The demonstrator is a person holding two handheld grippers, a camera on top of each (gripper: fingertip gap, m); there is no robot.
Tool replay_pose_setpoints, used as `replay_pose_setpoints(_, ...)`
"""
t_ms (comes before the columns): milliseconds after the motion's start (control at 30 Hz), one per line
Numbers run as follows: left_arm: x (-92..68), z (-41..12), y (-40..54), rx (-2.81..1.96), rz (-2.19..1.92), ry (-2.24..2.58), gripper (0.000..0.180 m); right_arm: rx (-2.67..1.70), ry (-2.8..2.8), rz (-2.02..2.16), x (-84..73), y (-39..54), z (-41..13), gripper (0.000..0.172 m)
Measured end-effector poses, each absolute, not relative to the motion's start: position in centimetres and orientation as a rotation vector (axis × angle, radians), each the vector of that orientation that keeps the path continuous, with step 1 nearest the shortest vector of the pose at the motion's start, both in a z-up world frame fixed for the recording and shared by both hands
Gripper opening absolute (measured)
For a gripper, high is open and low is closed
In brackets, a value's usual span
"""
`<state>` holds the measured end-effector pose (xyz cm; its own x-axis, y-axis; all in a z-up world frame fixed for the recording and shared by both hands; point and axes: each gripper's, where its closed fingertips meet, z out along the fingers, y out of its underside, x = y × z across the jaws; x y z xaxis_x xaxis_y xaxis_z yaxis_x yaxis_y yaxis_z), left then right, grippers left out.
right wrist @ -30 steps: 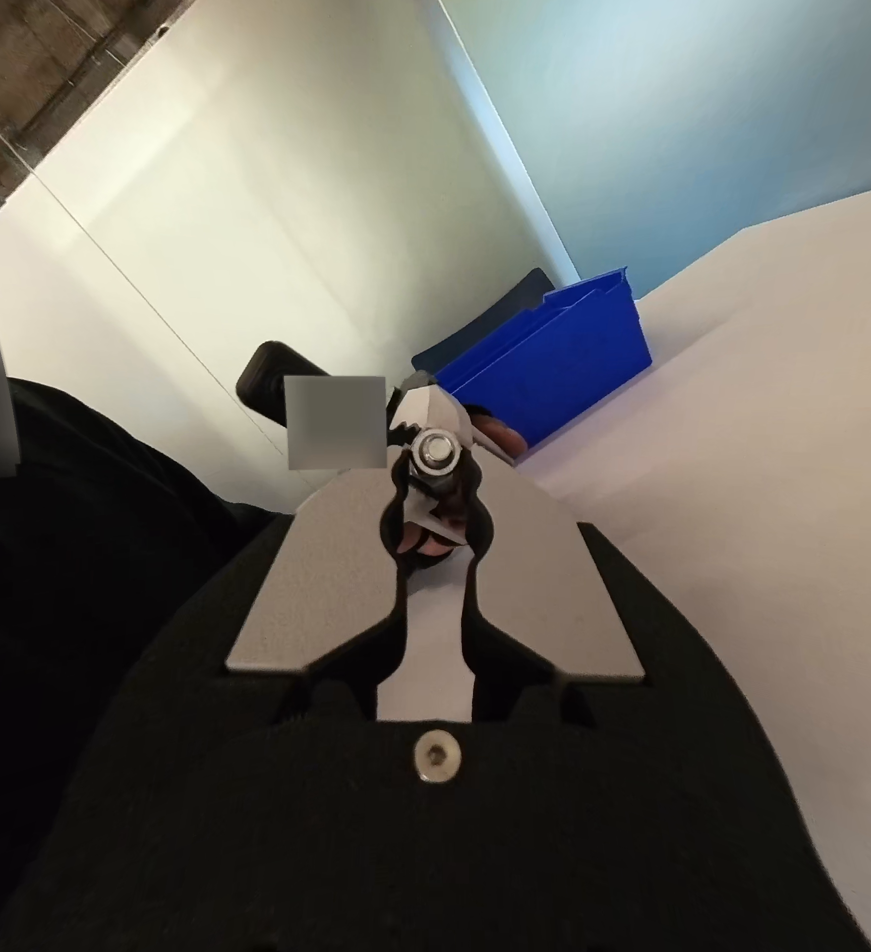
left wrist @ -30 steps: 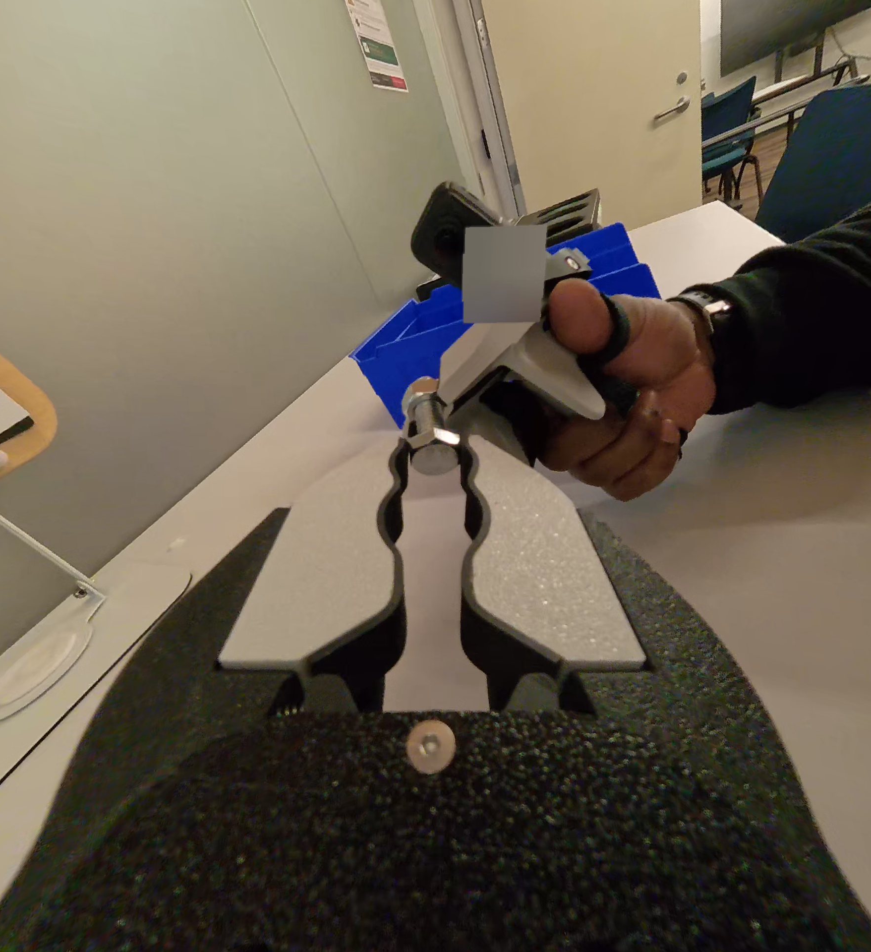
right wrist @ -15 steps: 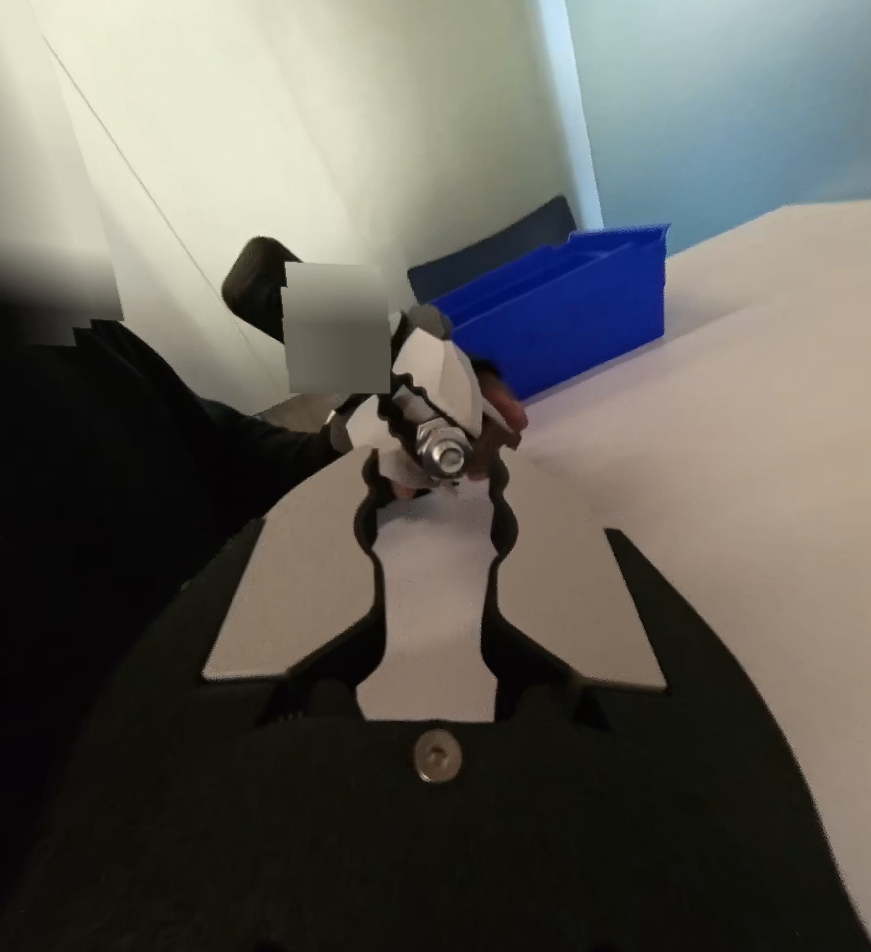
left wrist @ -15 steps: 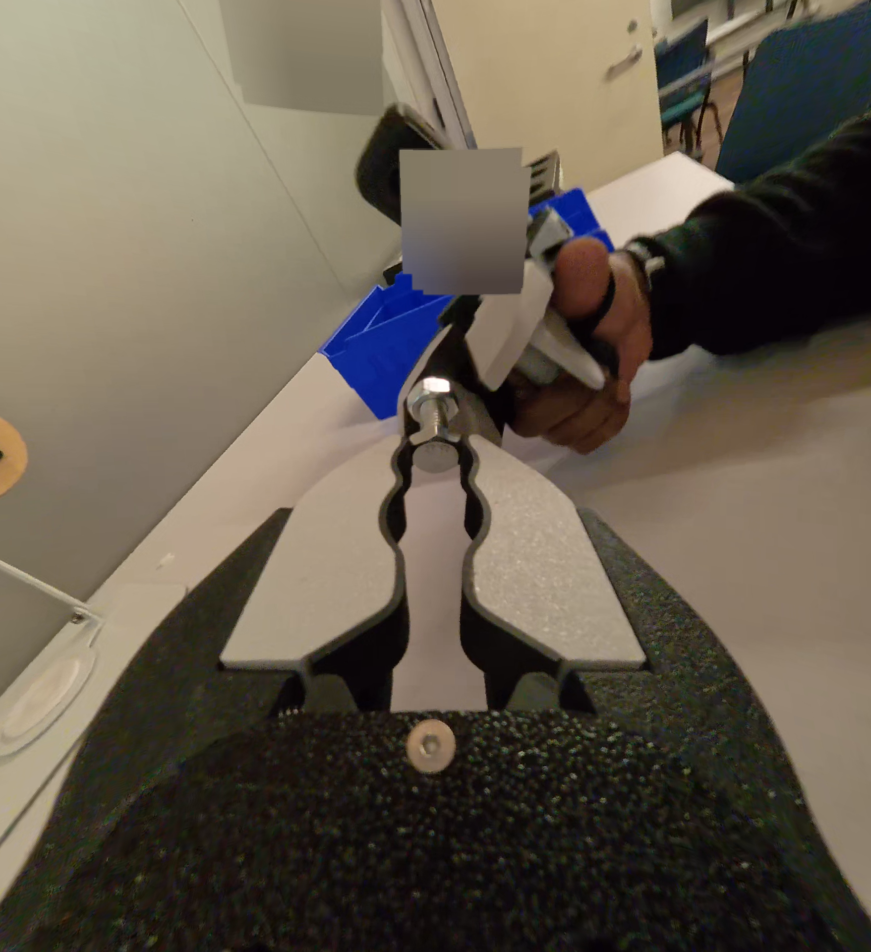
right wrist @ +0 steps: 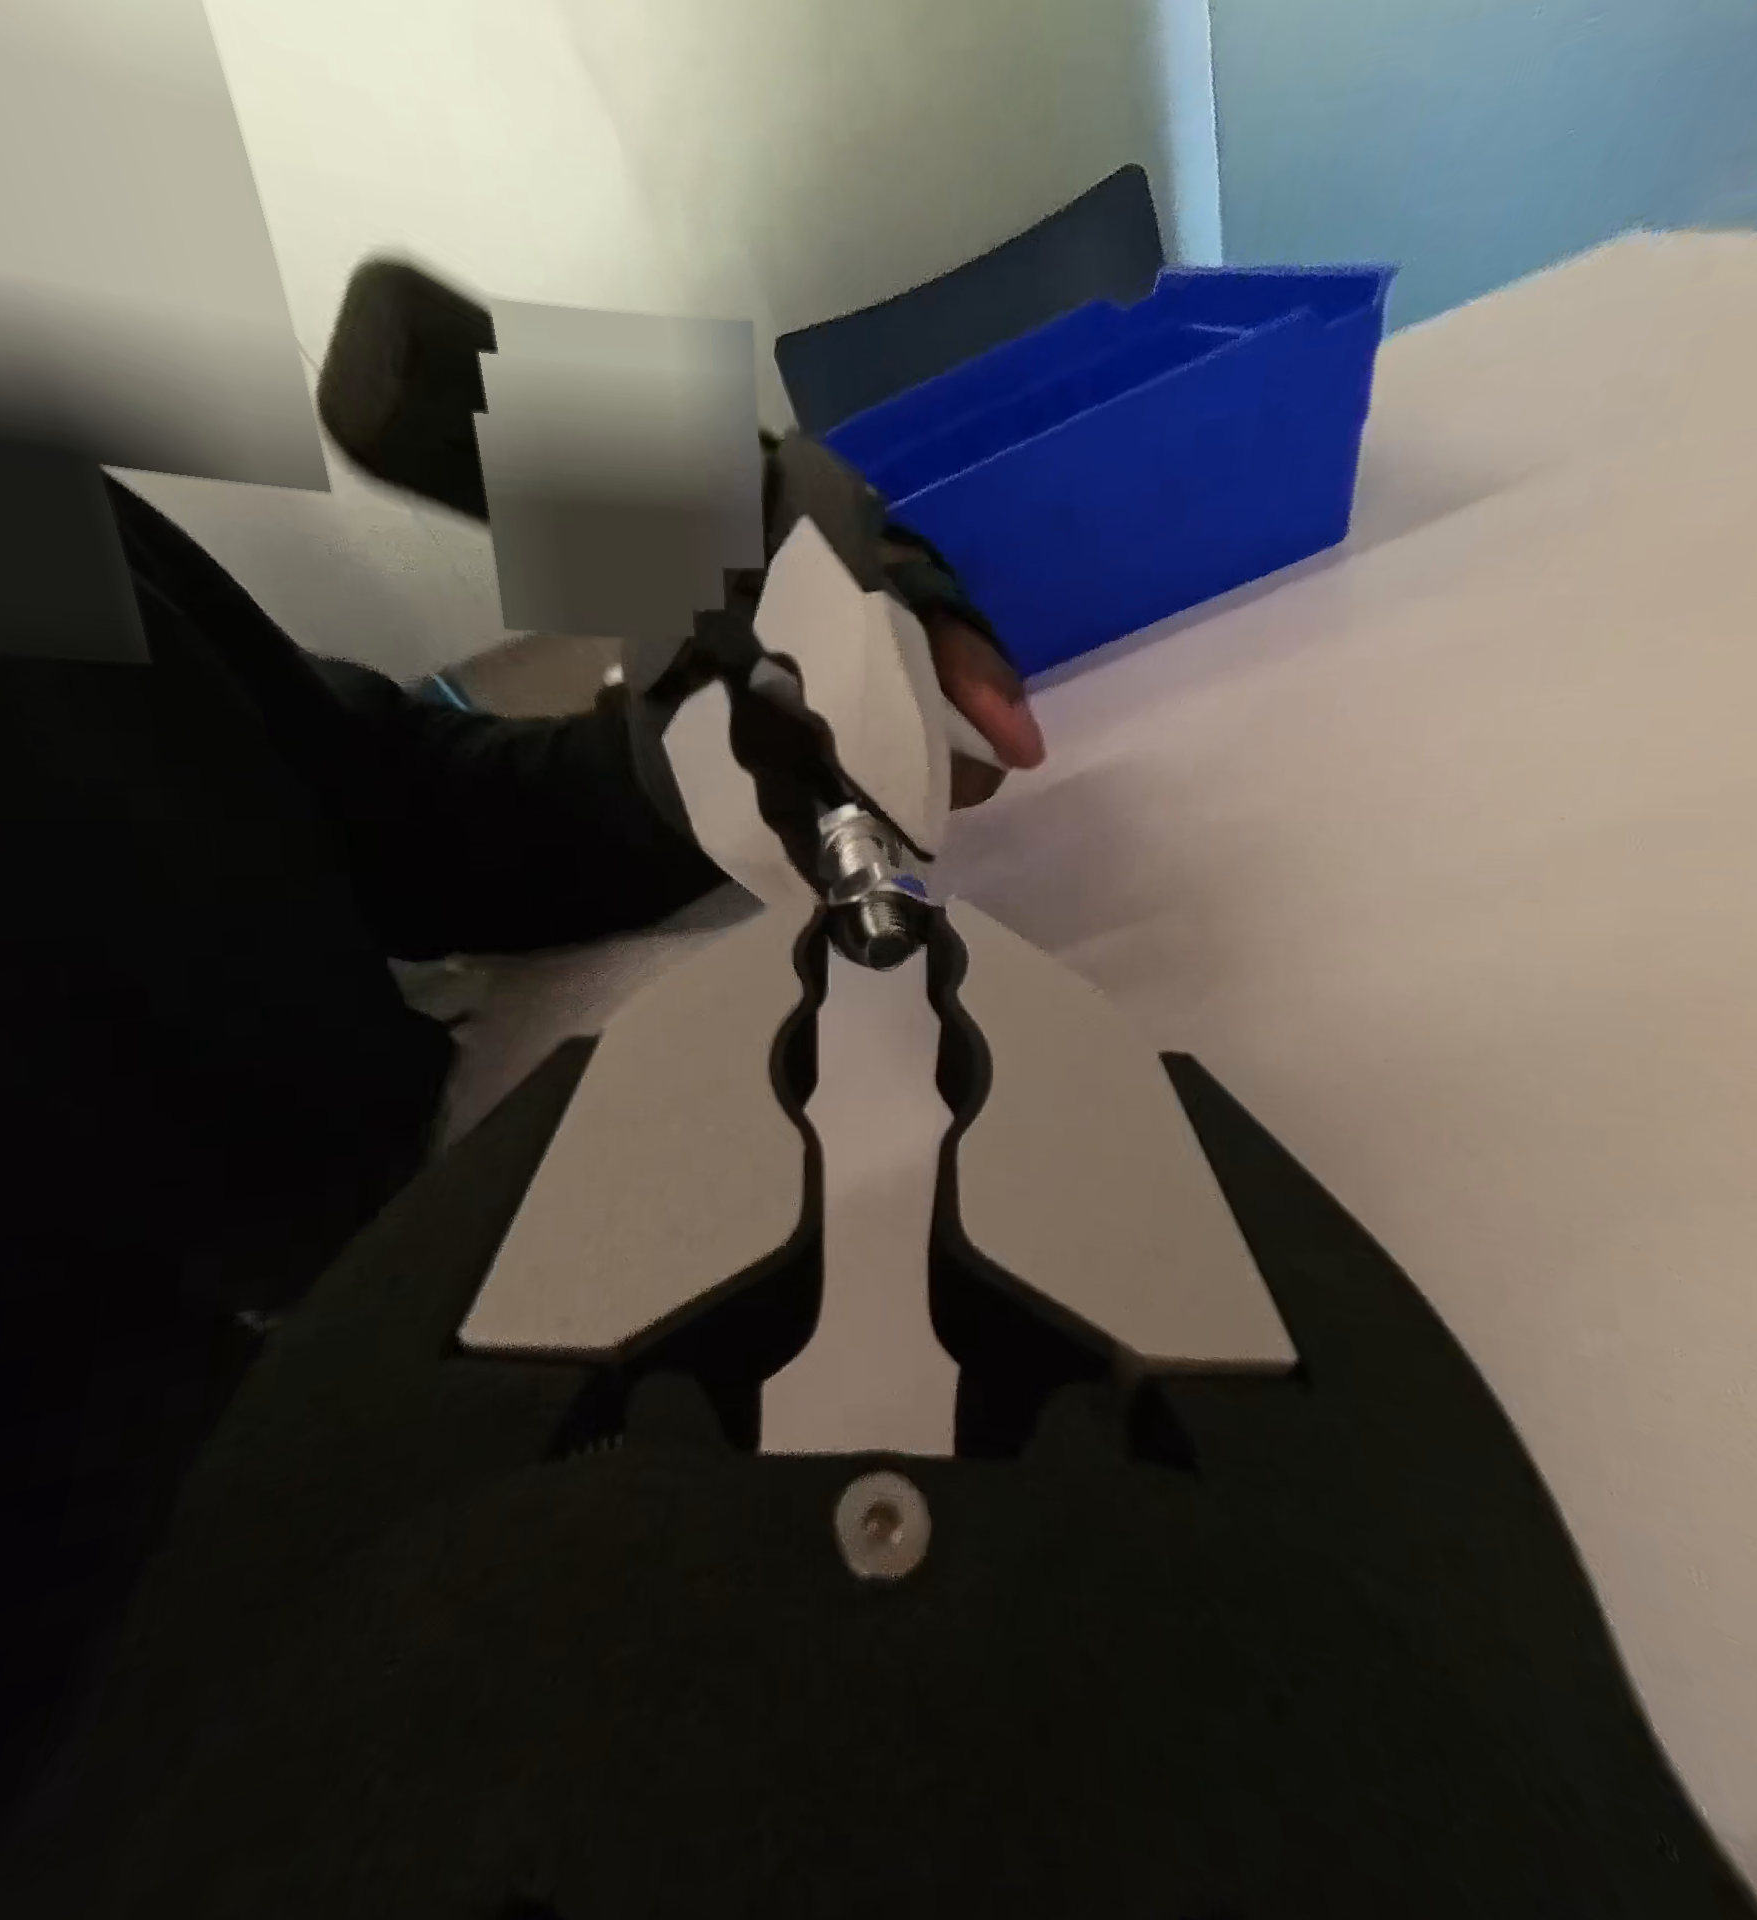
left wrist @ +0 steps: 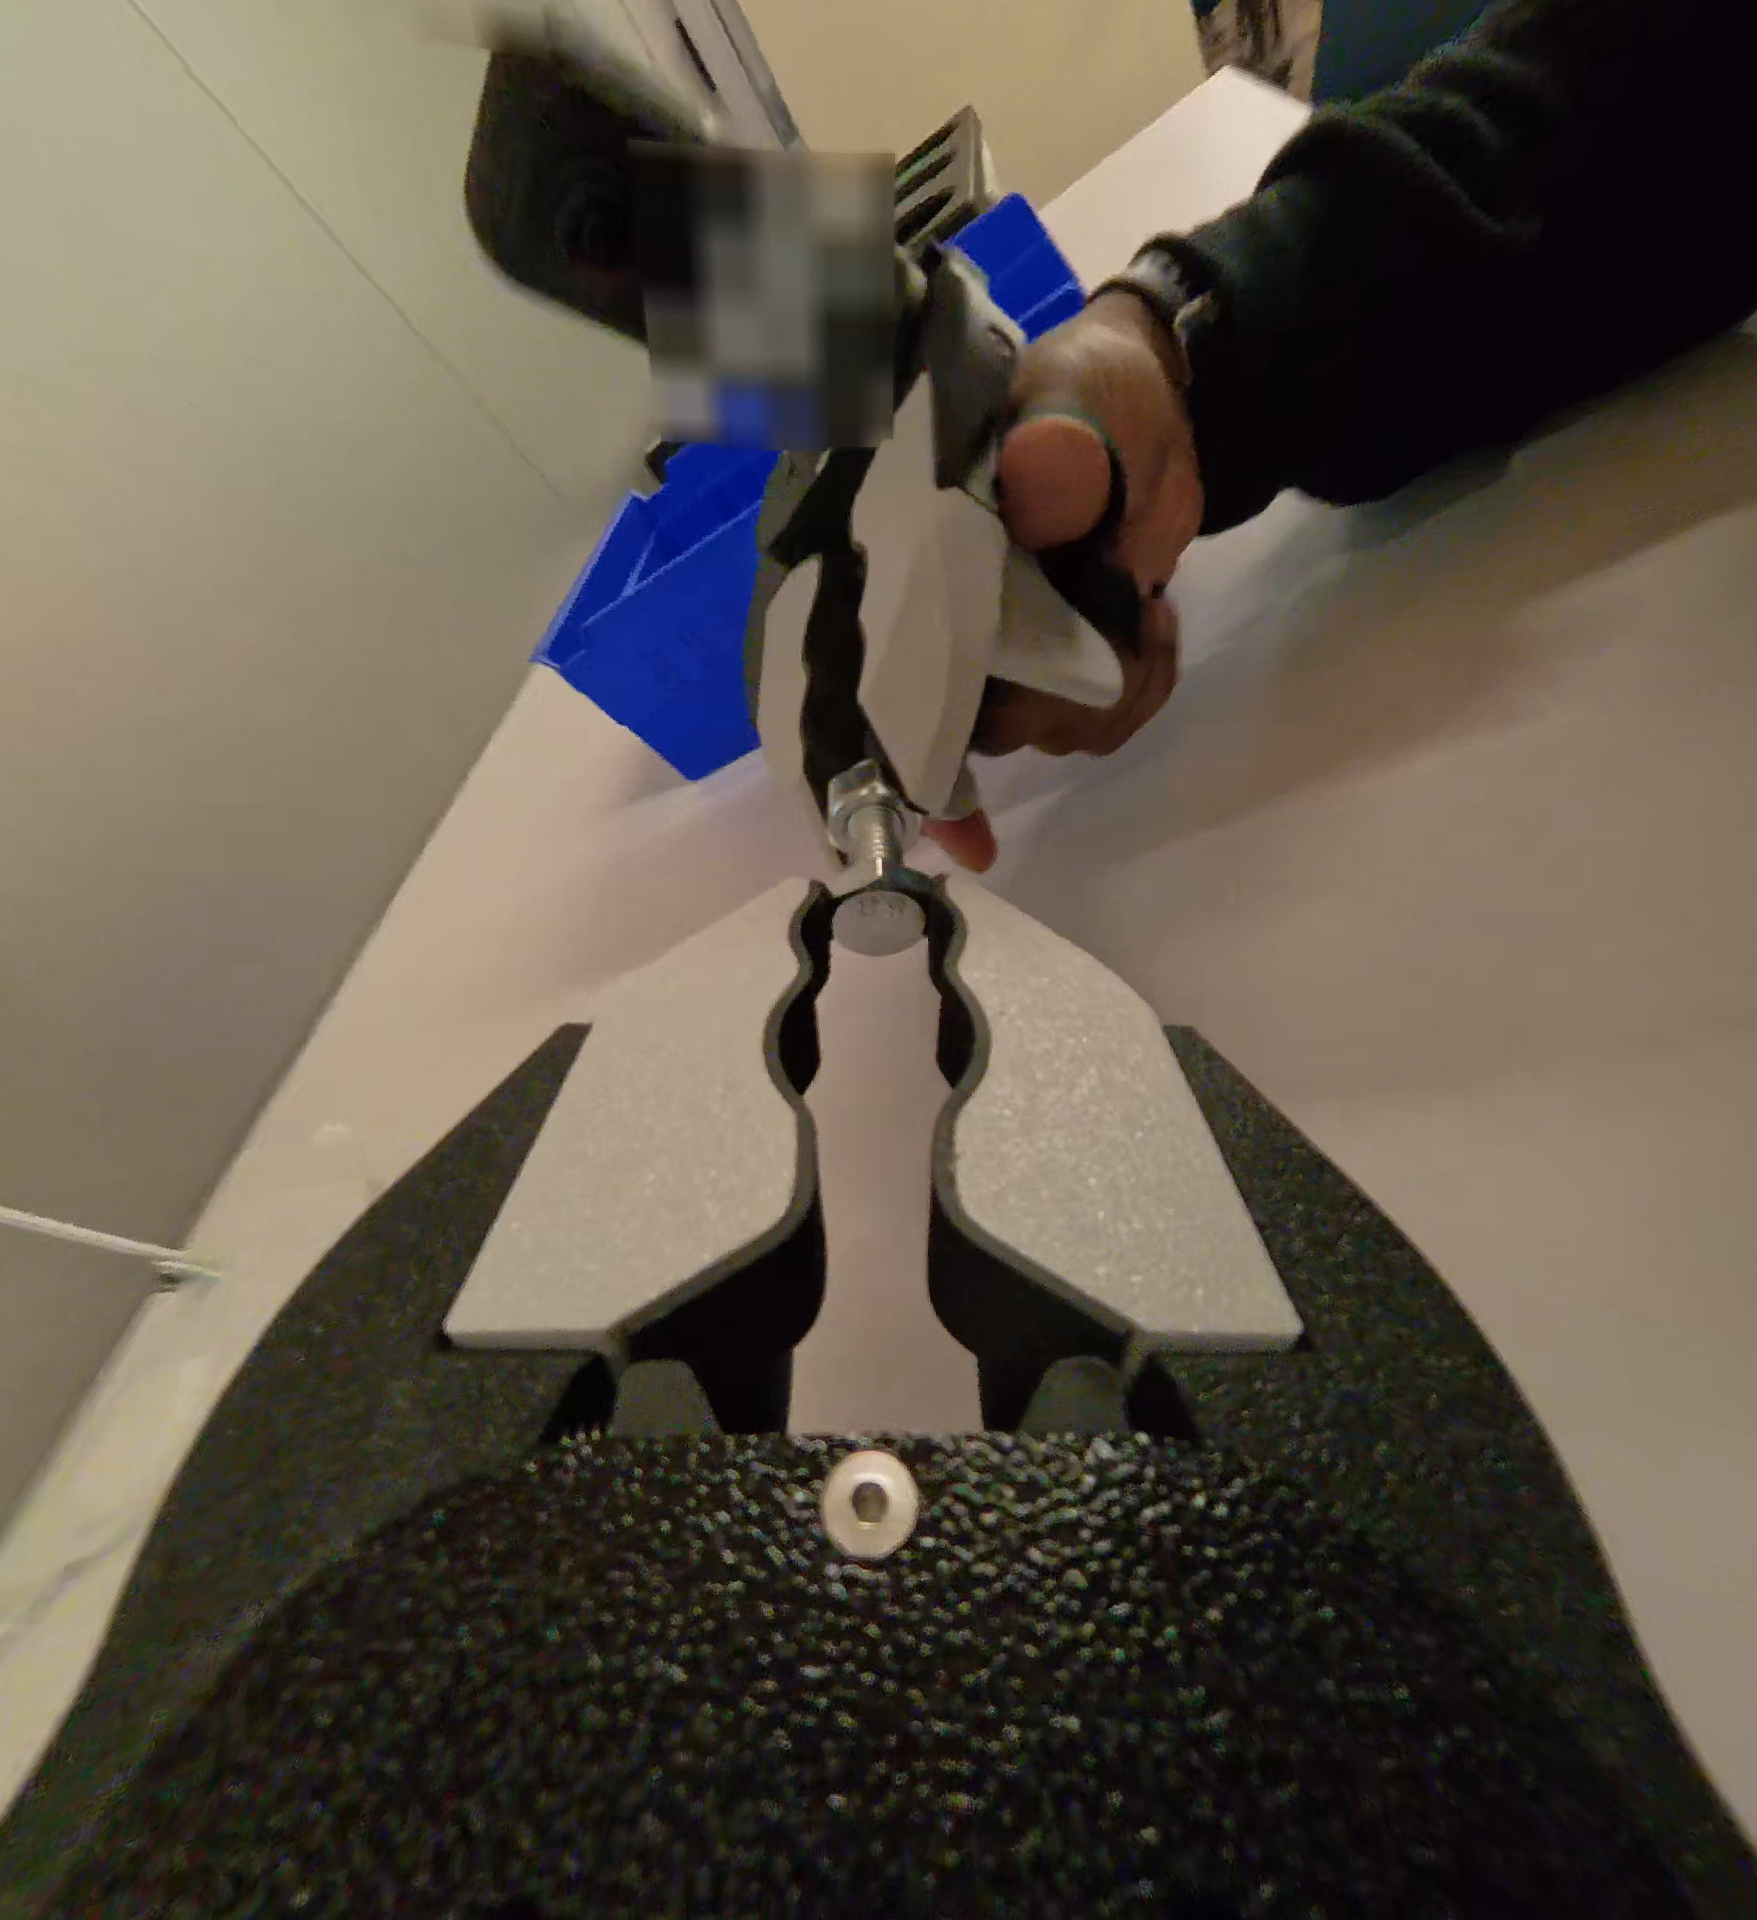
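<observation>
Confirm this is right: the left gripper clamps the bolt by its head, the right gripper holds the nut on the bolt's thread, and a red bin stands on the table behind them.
One thing is wrong: the bin is blue, not red, as both wrist views show. The rest stands: the left gripper clamps the bolt by its head, and the right gripper holds the nut on the thread.

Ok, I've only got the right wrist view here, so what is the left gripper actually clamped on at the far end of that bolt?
Observer: The left gripper is shut on the bolt head, a flat silver disc facing its camera.
Operator: And how does my gripper look from there?
Observer: The right gripper is clamped on the nut, with bare thread between nut and head.
Operator: What's behind it?
Observer: The hand holding it, thumb through a black loop, in a black sleeve.
</observation>
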<state>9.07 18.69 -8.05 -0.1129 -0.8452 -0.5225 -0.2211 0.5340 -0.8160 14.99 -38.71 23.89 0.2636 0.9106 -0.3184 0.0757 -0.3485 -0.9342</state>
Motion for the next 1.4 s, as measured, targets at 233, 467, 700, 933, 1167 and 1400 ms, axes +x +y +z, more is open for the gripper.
replay_pose_setpoints(233, 9.4, -8.3, 17.4, -1.161, -1.195, 1.594, 0.017, -1.321, -1.248, 0.566, 15.4, -39.0, 23.9, 0.019)
replay_pose_setpoints(467, 9.2, -7.9, 17.3, -1.035, -1.038, 1.608, 0.017, -1.650, -0.984, 1.119, 15.5, -38.9, 23.8, 0.041)
replay_pose_setpoints(700, 9.0, -8.5, 16.7, -1.255, -1.365, 1.597, 0.017, -1.320, -1.298, 0.581, 15.1, -39.6, 23.5, 0.018)
replay_pose_setpoints(933, 8.9, -8.1, 16.9, -1.228, -1.422, 1.536, 0.017, -1.407, -1.195, 0.721, 15.4, -39.2, 24.2, 0.052)
replay_pose_setpoints(1167, 8.7, -8.3, 16.8, -1.151, -1.249, 1.600, 0.017, -1.595, -1.031, 1.117, 14.7, -39.7, 24.1, 0.025)
replay_pose_setpoints(1400, 8.6, -8.8, 15.9, -1.364, -1.661, 1.538, 0.017, -1.041, -1.437, 0.215, 14.7, -40.1, 23.2, 0.017)
